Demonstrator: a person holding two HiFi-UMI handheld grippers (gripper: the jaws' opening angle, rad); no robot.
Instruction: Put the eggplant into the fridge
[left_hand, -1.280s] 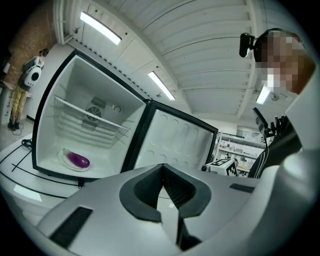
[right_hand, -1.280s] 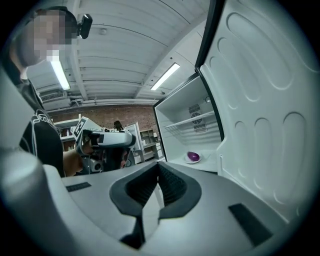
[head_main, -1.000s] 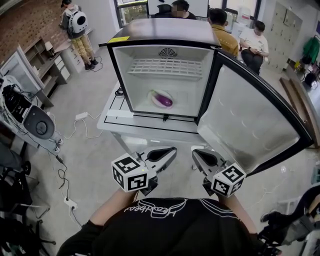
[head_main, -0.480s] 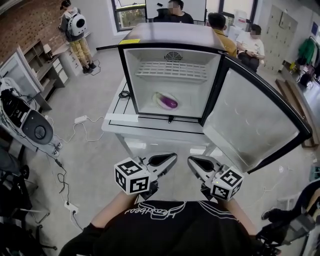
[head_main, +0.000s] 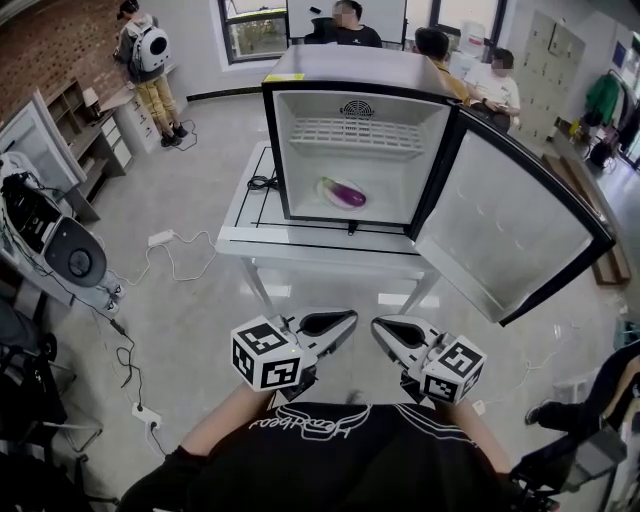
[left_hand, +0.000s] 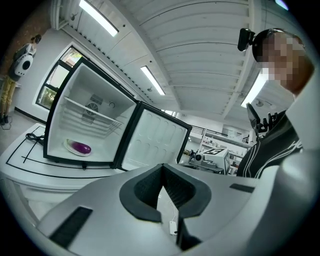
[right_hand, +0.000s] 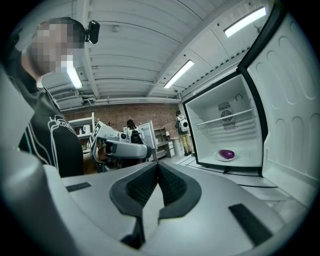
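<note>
The purple eggplant lies on a white plate on the floor of the small fridge, whose door hangs wide open to the right. The left gripper view shows the eggplant far off at the left, and in the right gripper view the eggplant is at the right. My left gripper and right gripper are held side by side close to my body, well short of the table. Both are shut and hold nothing.
The fridge stands on a white table with a black cable beside it. Cables and a power strip trail over the floor at the left, next to equipment. Several people are behind the fridge.
The fridge and table now look farther away and have shifted up and to the right in the head view. Both grippers stay shut near my body and have drawn slightly together.
</note>
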